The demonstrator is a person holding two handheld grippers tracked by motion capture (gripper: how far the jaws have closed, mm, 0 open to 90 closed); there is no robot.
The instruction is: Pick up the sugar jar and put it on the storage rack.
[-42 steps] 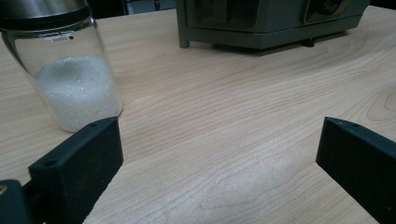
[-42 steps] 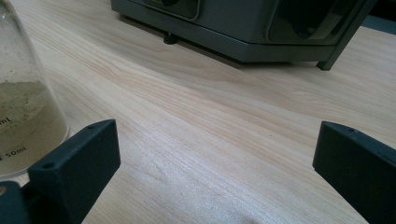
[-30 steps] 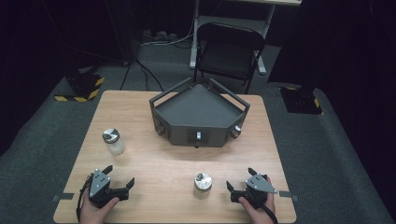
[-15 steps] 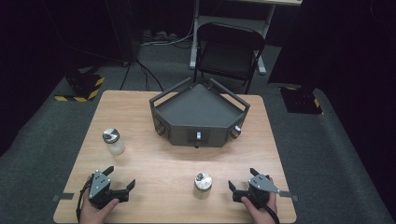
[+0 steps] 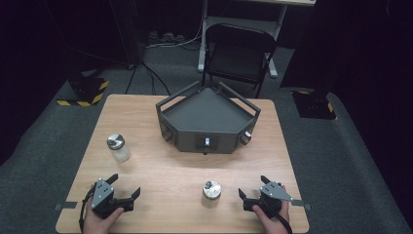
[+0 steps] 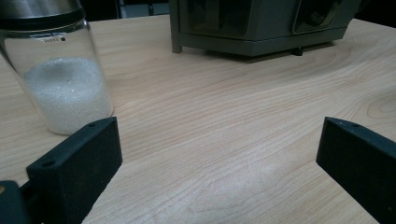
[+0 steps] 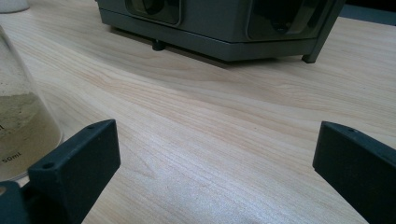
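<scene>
A glass shaker of white grains (image 5: 118, 147) with a metal lid stands at the table's left. In the left gripper view, that white-grain shaker (image 6: 65, 88) rises just beyond the left jaw. A second glass shaker (image 5: 211, 192), holding pale tan powder, stands near the front middle. The right gripper view has this tan-powder shaker (image 7: 23, 126) at its left edge. My left gripper (image 5: 124, 185) (image 6: 217, 154) rests open at the front left, holding nothing. At the front right my right gripper (image 5: 253, 186) (image 7: 215, 154) is open too, a short way right of the tan shaker.
A dark grey angular box (image 5: 207, 119) (image 6: 261, 23) (image 7: 219, 23) with raised rails sits at the middle back of the wooden table (image 5: 160, 170). A folding chair (image 5: 238, 53) stands on the floor beyond the table's far edge.
</scene>
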